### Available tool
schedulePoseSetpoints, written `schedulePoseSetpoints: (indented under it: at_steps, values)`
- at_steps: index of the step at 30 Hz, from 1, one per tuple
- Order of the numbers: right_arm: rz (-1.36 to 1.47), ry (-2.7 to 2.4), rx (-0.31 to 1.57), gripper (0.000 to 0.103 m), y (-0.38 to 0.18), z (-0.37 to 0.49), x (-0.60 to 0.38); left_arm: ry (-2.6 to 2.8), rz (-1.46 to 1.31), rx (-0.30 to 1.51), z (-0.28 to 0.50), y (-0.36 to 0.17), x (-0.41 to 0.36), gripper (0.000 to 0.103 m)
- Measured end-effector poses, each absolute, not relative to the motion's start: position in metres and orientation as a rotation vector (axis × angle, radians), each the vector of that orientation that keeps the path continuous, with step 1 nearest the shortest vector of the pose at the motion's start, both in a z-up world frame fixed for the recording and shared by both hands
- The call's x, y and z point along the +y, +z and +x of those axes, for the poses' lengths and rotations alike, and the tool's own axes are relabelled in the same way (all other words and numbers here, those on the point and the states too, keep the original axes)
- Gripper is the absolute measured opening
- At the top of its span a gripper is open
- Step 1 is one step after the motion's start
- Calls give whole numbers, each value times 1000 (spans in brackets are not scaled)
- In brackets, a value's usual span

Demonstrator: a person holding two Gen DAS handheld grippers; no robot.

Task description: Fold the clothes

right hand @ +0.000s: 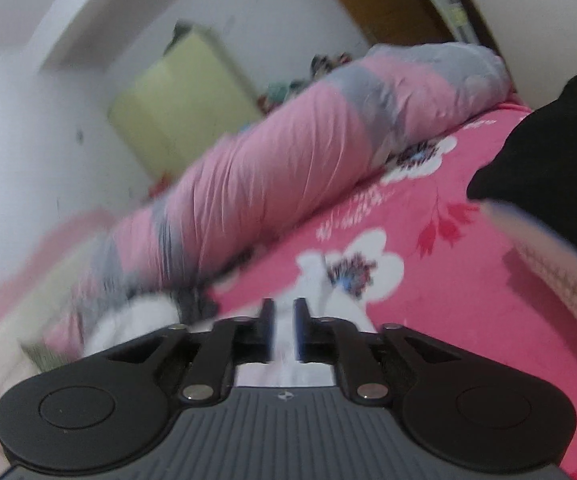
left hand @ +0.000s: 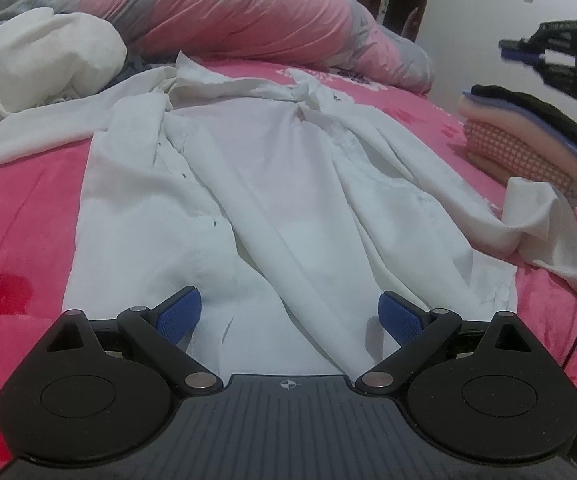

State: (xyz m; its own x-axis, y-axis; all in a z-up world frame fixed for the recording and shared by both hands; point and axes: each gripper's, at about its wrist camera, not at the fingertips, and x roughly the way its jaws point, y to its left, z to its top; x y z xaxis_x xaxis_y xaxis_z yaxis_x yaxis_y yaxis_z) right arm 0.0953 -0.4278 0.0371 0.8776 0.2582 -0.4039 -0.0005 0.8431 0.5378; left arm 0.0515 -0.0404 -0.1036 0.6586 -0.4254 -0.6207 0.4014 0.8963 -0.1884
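A white shirt point(left hand: 288, 184) lies spread open, front up, on the pink bed sheet point(left hand: 20, 220), its collar at the far end and one sleeve crumpled to the right. My left gripper point(left hand: 290, 312) hovers open just over the shirt's near hem, blue pads wide apart with nothing between them. My right gripper point(left hand: 528, 56) hangs in the air at the far right above the bed. In the blurred right wrist view its fingers point(right hand: 284, 328) stand almost together with only a narrow slit, holding nothing, and a bit of white cloth point(right hand: 348, 312) shows beneath them.
A stack of folded clothes point(left hand: 528, 132) with a black piece on top point(right hand: 560, 160) sits at the bed's right edge. A rolled pink-and-grey duvet point(left hand: 228, 12) lies along the far side. A white garment pile point(left hand: 40, 60) rests at the far left.
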Motion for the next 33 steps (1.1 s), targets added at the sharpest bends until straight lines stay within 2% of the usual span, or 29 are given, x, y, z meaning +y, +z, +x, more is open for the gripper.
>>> schedulePoseSetpoints:
  at_steps: [1,2,4,9,11,17,18,19,20,21,23,26,30,33]
  values:
    - [521,138,506,50,32,90,-421,-474,-31,713,53,-104,-40,97]
    - [507,119,537,60,23,79,-420,-480,-26,714,54,-105,-40,97]
    - [479,81,599,64,3,58,-418,-491,-17,716,56,-107,-41,97]
    - [474,30,744,83,-43,10,-417,-509,-35,721,62,-109,-37,98]
    - [474,42,776,96,-53,-3,-414,-507,-40,721,62,-110,-37,98]
    - [413,18,809,97,-61,-11,-404,-495,-38,717,60,-110,-38,98]
    - [400,12,812,96,-62,-12,-402,-494,-39,718,60,-110,-39,98]
    - [388,6,815,91,-63,-12,-400,-492,-40,718,60,-110,-39,98]
    - [375,0,818,73,-63,-12,-398,-492,-40,719,60,-110,-39,98]
    - [363,-6,821,63,-64,-13,-396,-491,-40,720,60,-109,-39,98]
    - [338,-18,827,30,-66,-14,-393,-491,-41,721,60,-109,-38,98]
    - [300,-36,836,4,-68,-15,-387,-491,-49,720,60,-109,-37,98]
    - [241,-75,796,1,-58,-10,-384,-490,-37,716,59,-110,-38,98]
    - [215,-91,698,0,-25,11,-387,-488,-36,715,59,-110,-38,98]
